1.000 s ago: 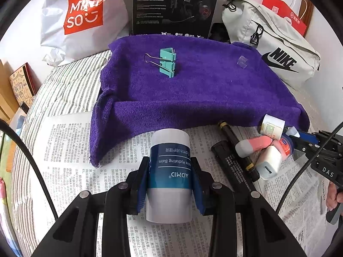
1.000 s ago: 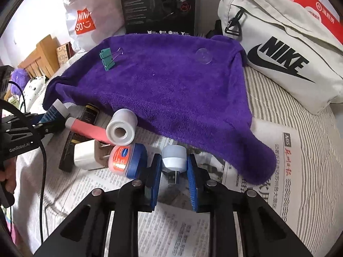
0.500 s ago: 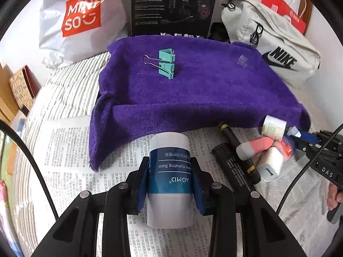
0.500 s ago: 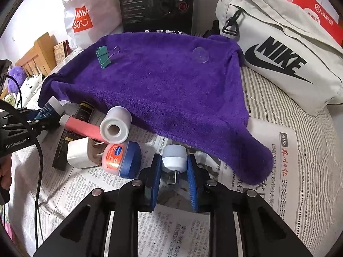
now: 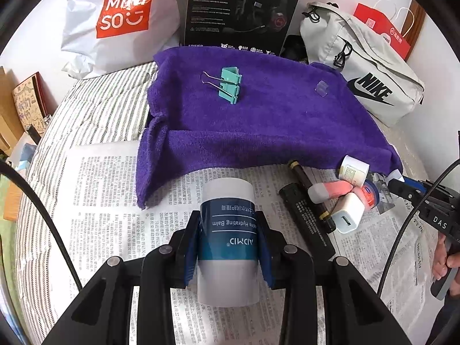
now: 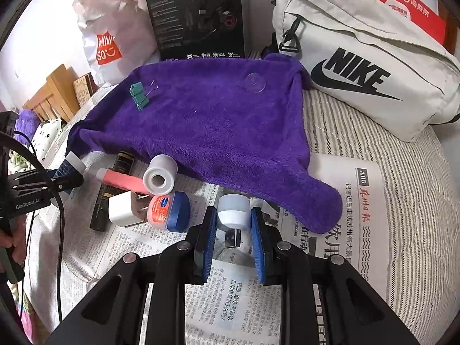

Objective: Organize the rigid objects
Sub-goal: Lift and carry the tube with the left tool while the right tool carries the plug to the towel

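The left gripper is clamped on a white and blue balm tube, its blue pads pressed against both sides of the tube, which is held over the newspaper near the front edge of the purple towel. The right gripper is closed on a small USB plug with a whitish cap, its metal connector pointing toward the camera between the pads.

On the towel lie a teal binder clip toward the far left and a small clear plastic piece toward the far right. Just left of the right gripper sits a tight cluster on the newspaper: a blue-lidded jar, a white charger, a white roll, a pink tube and a black bar-shaped item. The jar lies just beside the right gripper's left pad.

At the far side stand a white shopping bag, a black headset box and a grey Nike bag, which lies on the striped bedding at the right.
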`<state>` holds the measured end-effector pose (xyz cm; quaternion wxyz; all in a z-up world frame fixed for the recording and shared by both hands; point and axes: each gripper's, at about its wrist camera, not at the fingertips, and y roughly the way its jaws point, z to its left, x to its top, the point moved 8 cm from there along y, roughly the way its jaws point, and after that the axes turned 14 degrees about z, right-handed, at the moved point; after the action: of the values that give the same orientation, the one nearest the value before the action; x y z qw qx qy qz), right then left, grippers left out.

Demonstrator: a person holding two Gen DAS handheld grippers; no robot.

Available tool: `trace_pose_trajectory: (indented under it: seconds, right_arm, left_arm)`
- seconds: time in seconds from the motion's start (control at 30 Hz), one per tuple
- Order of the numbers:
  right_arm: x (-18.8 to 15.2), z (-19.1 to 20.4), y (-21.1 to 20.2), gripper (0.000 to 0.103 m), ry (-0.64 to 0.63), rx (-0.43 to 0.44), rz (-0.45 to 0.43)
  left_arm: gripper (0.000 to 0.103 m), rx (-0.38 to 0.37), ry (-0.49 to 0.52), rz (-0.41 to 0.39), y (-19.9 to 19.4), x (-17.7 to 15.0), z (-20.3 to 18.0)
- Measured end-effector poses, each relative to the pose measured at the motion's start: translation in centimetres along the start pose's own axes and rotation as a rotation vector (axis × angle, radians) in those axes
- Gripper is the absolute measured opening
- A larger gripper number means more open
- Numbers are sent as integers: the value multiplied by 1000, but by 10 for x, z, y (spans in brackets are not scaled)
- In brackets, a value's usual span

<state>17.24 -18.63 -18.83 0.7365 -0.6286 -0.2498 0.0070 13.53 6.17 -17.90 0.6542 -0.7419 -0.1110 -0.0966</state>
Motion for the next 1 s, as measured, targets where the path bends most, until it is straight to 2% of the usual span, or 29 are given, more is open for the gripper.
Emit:
trace_pose_trajectory:
  seconds: [0.43,1.0]
  right_arm:
    - [11,-2,-12,23,1,6,-23]
    - [63,-5,-19,23,-12,1,-74]
  left_arm:
    - [34,12,4,-15,-19,10,0]
    - [34,-5,-16,-67,-40,51,13]
